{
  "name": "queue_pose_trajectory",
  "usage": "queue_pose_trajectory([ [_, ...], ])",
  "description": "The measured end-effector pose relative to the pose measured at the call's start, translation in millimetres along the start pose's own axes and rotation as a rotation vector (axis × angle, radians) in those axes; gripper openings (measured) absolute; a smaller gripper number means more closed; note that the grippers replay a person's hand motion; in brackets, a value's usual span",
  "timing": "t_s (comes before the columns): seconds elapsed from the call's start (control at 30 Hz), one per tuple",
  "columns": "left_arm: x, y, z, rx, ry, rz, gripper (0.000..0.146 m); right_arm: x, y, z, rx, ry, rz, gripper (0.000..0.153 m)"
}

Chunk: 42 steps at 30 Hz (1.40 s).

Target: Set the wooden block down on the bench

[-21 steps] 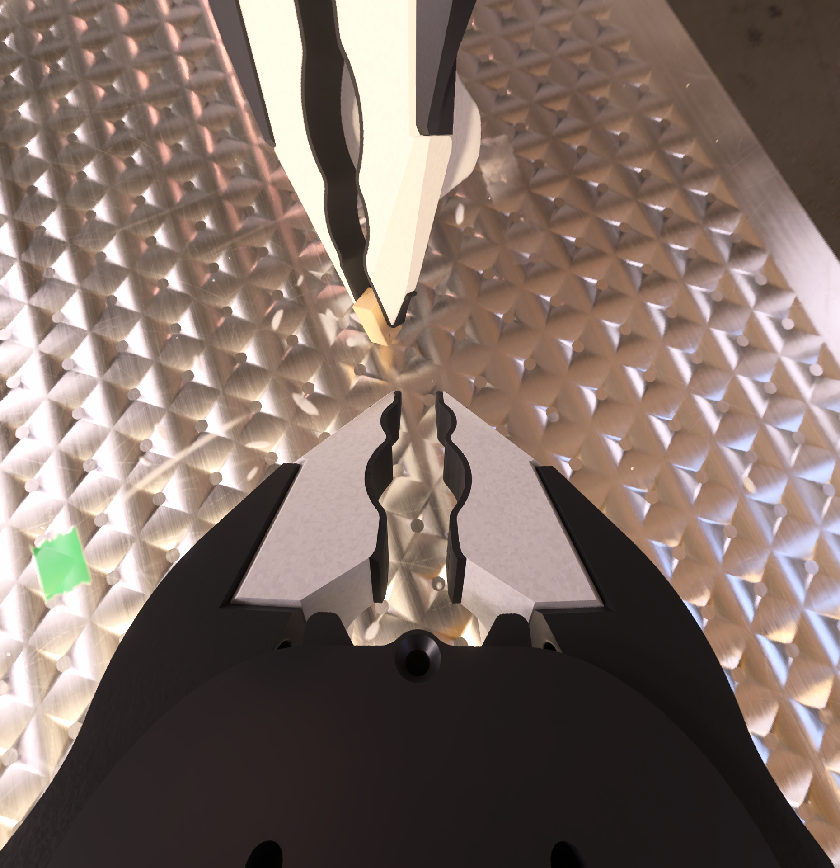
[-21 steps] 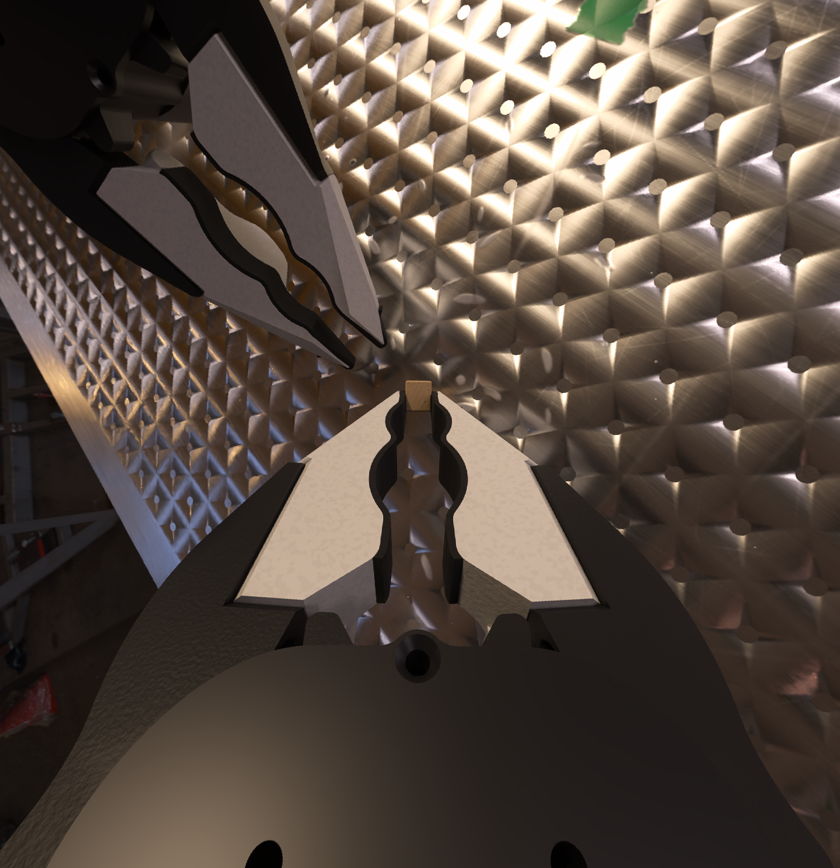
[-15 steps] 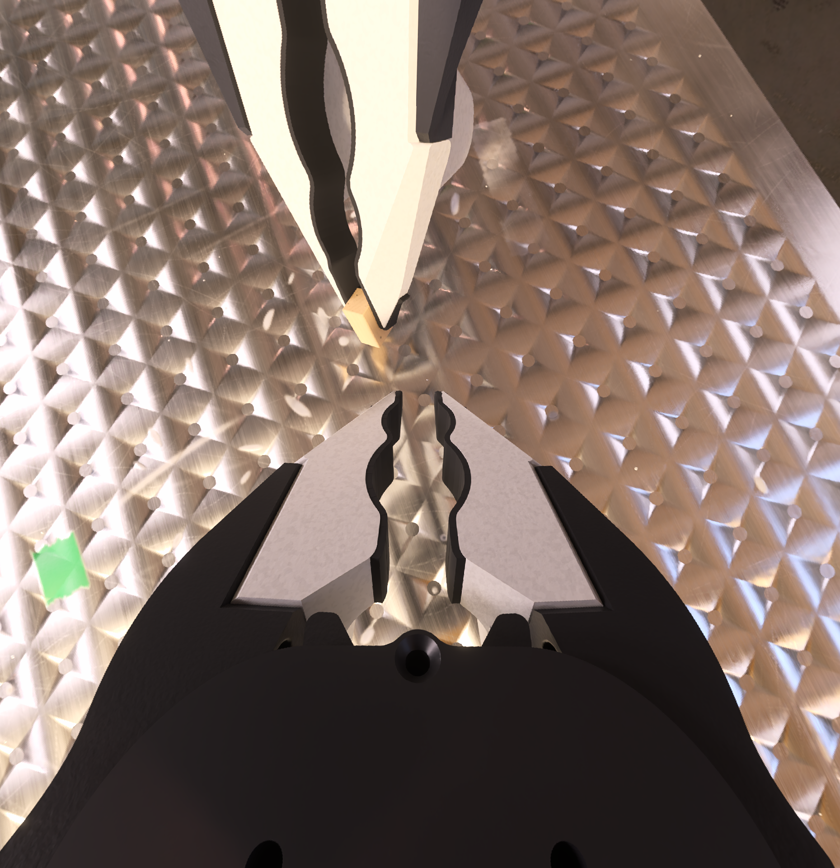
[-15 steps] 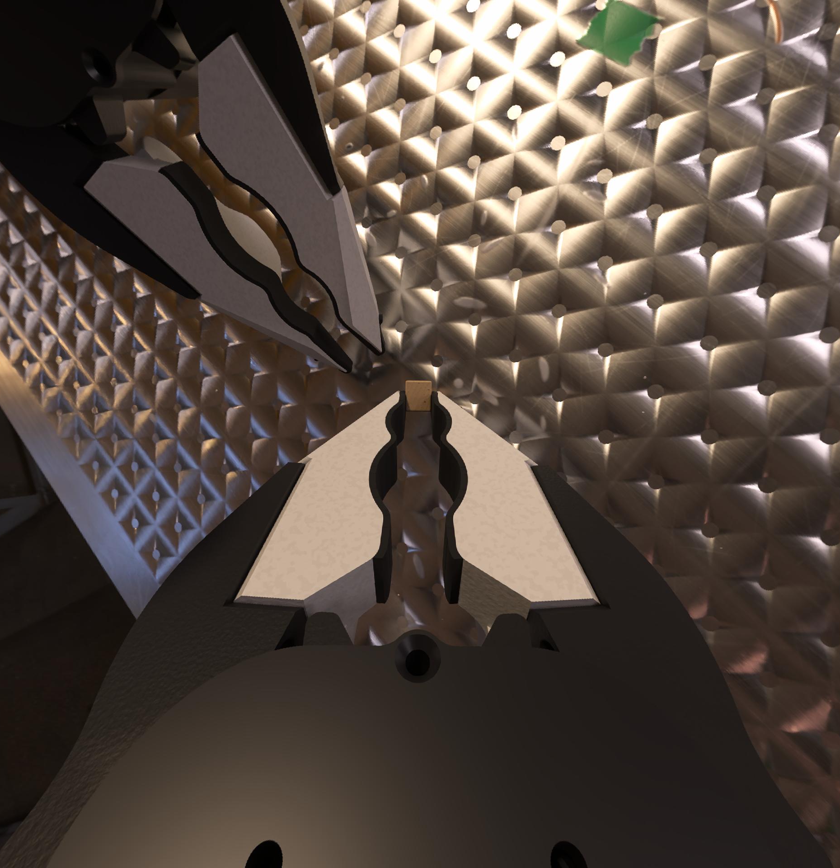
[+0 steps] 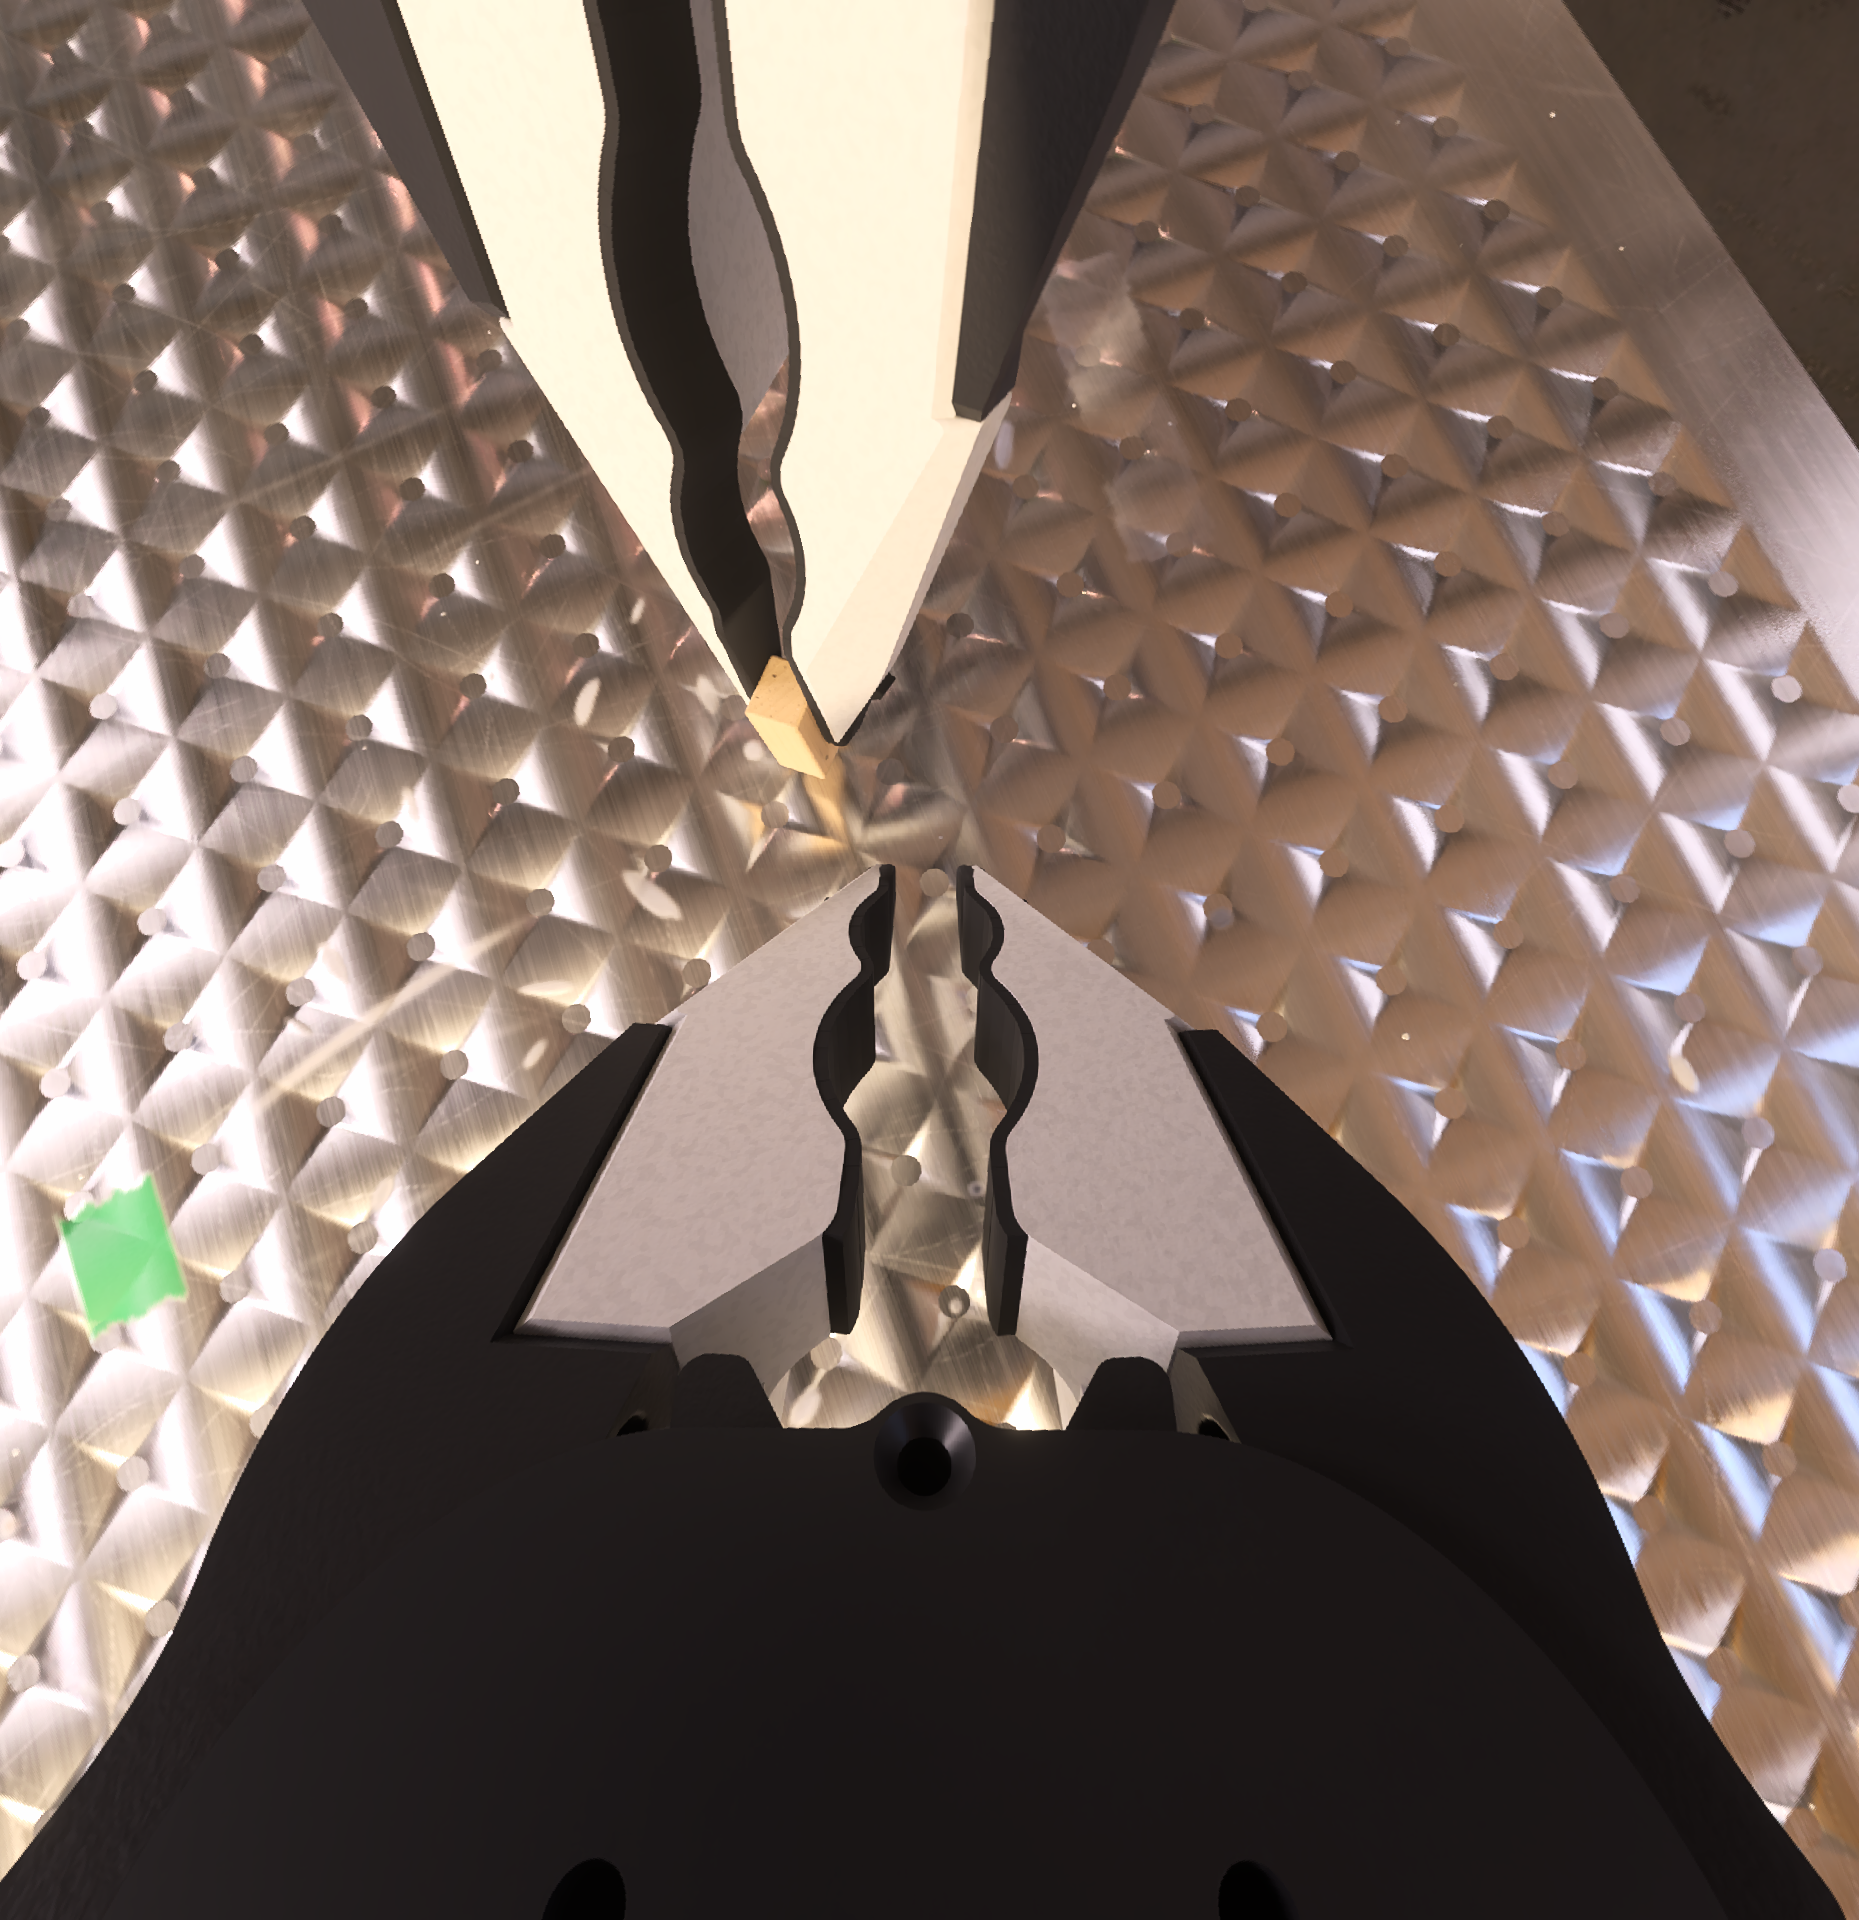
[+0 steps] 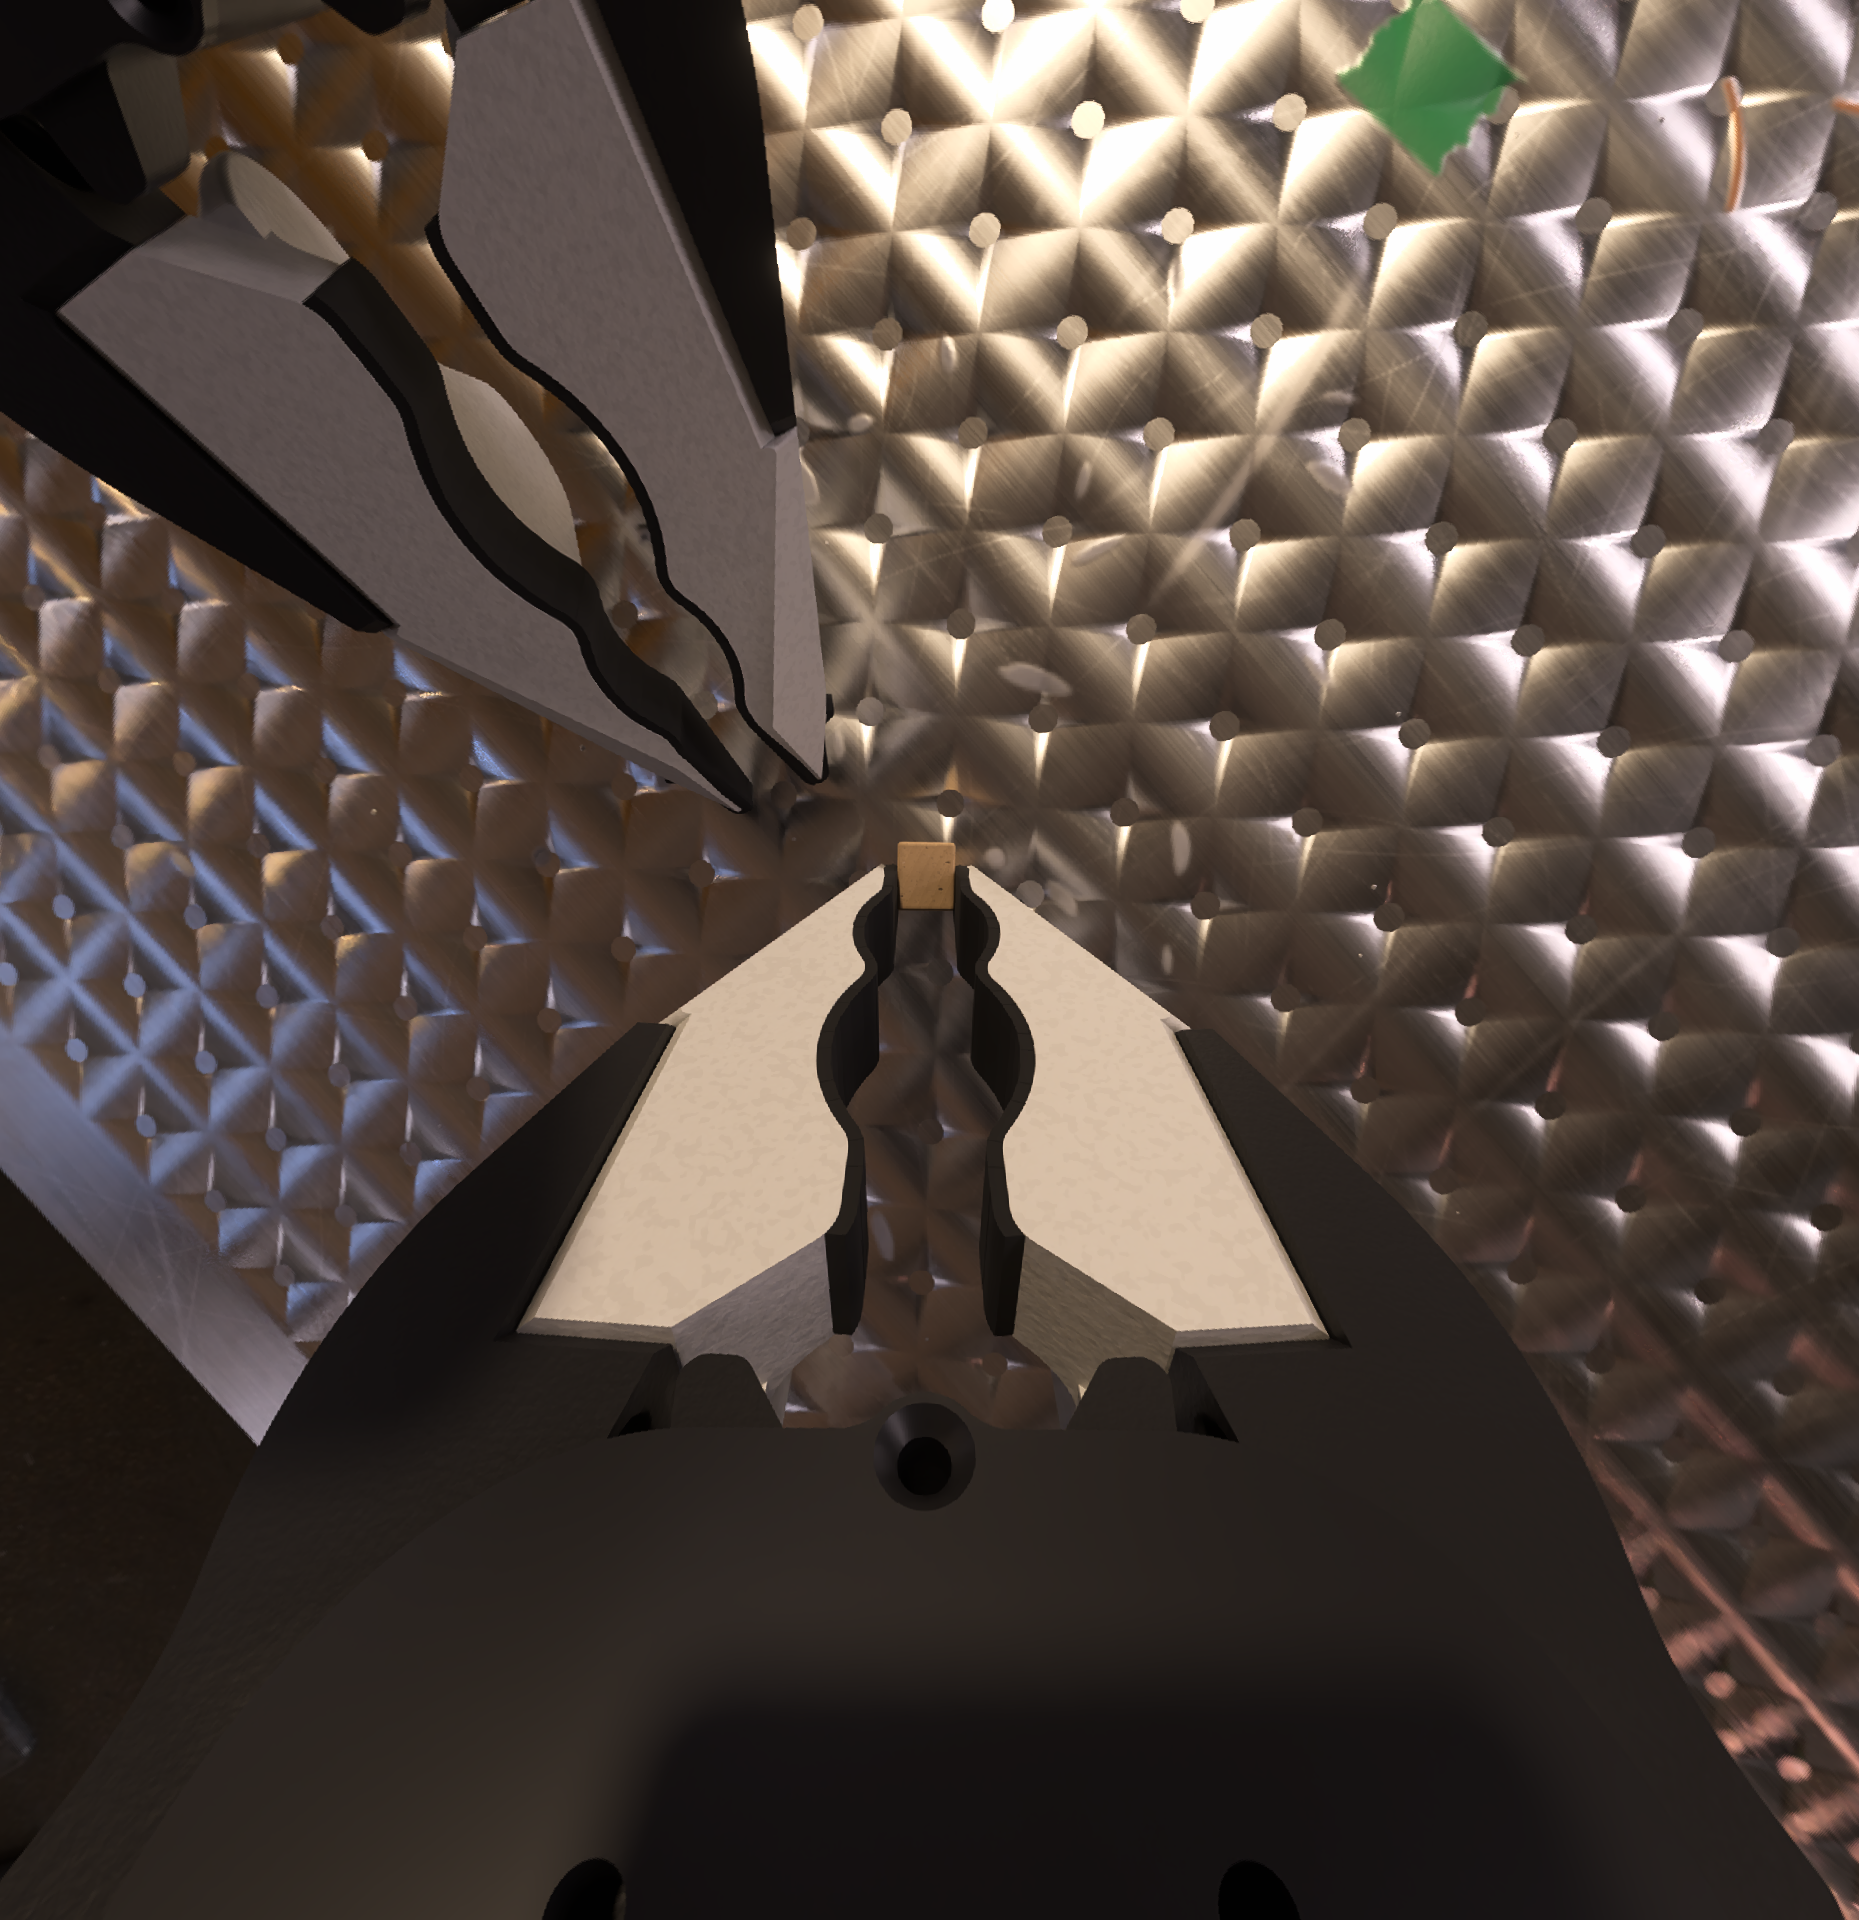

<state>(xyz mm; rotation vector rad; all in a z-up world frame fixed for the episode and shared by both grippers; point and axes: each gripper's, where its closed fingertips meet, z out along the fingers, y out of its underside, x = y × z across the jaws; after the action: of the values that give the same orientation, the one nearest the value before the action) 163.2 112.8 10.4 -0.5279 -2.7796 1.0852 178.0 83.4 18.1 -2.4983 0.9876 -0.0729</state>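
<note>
Right wrist view, right claw (image 6: 926,885) grasping one wooden block (image 6: 926,875), left claw (image 5: 923,881) released.

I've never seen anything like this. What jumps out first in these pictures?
A tiny wooden block pinched at the very tips of the right gripper, just above a shiny metal bench patterned with diamonds and holes. The left gripper points at it from close by, holding nothing. A green scrap lies off to one side.
</note>
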Motion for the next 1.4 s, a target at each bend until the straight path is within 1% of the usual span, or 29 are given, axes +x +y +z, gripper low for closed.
queue_pose_trajectory([
  [0.13, 0.0, -0.1, 0.1, 0.002, -0.001, 0.000, 0.011, 0.4, 0.8, 0.8, -0.013, 0.039, -0.014, 0.010],
  [0.4, 0.4, -0.1, 0.4, 0.004, -0.004, 0.007, 0.011, 1.3, 2.9, 3.9, -0.084, 0.108, -0.109, 0.010],
  [0.57, 0.5, -0.2, 0.3, 0.004, -0.008, 0.012, 0.011, 1.4, 2.1, 3.8, -0.078, 0.113, -0.123, 0.010],
  [0.63, 0.2, -0.3, 0.3, 0.005, -0.005, 0.006, 0.011, 1.6, 1.5, 3.5, -0.074, 0.096, -0.103, 0.010],
  [0.7, 0.2, -0.3, 0.1, 0.004, -0.006, 0.006, 0.011, 1.8, 1.2, 3.0, -0.043, 0.054, -0.049, 0.010],
  [0.77, 0.6, -0.4, 0.1, 0.003, -0.002, 0.006, 0.011, 3.3, 0.5, 0.8, 0.019, -0.022, 0.046, 0.010],
  [0.87, 0.8, -0.6, 0.1, 0.003, 0.001, 0.004, 0.011, 5.1, -3.2, -10.0, 0.137, -0.159, 0.193, 0.017],
  [0.9, 0.9, -0.6, 0.1, 0.003, 0.002, 0.003, 0.011, 9.1, -3.1, -13.8, 0.162, -0.155, 0.206, 0.017],
  [1.0, 1.1, -0.8, -0.1, 0.002, 0.005, 0.004, 0.011, 11.2, -4.4, -20.7, 0.222, -0.107, 0.132, 0.015],
  [1.07, 1.2, -0.6, -0.5, 0.000, 0.004, 0.010, 0.011, 4.7, -4.6, -18.2, 0.241, -0.110, 0.076, 0.014],
  [1.17, -2.6, 2.8, -5.5, -0.013, -0.014, 0.032, 0.011, 1.1, 0.7, -9.3, 0.228, -0.073, -0.007, 0.015],
  [1.23, -9.3, 2.0, -16.7, 0.019, -0.023, 0.012, 0.017, 1.7, 1.7, -7.3, 0.247, -0.054, -0.036, 0.017],
  [1.3, -21.1, -0.4, -34.7, 0.087, -0.034, -0.037, 0.022, 4.0, -0.3, -10.0, 0.288, -0.048, -0.041, 0.018],
  [1.4, -49.0, 10.0, -60.6, 0.127, -0.115, -0.113, 0.022, 10.1, -3.5, -17.7, 0.360, -0.044, -0.018, 0.019],
])
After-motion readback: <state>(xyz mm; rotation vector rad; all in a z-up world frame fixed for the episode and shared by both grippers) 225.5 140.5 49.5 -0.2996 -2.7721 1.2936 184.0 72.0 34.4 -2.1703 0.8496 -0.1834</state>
